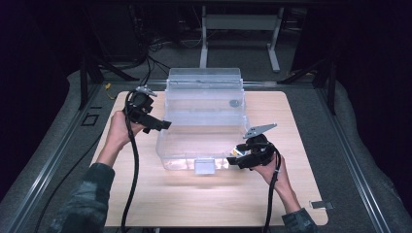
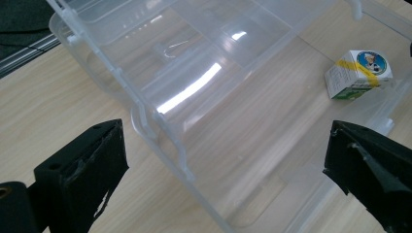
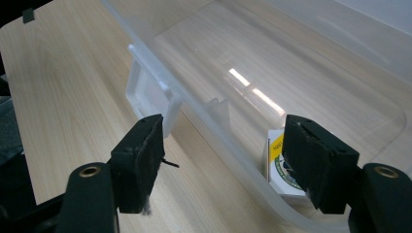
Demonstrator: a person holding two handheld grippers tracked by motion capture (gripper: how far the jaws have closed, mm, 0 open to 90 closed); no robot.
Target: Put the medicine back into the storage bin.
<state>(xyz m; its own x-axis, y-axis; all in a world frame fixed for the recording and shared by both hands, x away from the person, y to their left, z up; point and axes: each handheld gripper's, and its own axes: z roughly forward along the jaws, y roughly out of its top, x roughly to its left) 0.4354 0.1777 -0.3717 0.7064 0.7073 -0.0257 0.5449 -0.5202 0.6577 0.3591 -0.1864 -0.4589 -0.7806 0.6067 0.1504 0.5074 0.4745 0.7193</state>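
At the near right corner of the clear bin (image 1: pixel 204 145) | small carton (image 3: pixel 279 162) lies inside, on the floor | right gripper (image 3: pixel 223 150) part-open, straddling the near rim, empty | left gripper (image 2: pixel 221 160) wide, empty, left of bin | risk: jaw catches rim, bin slides.

We see a pale wooden tabletop (image 1: pixel 145 194) on grey matting (image 1: pixel 359 145); behind it a white metal frame (image 1: pixel 240 24) stands; the room is dark.
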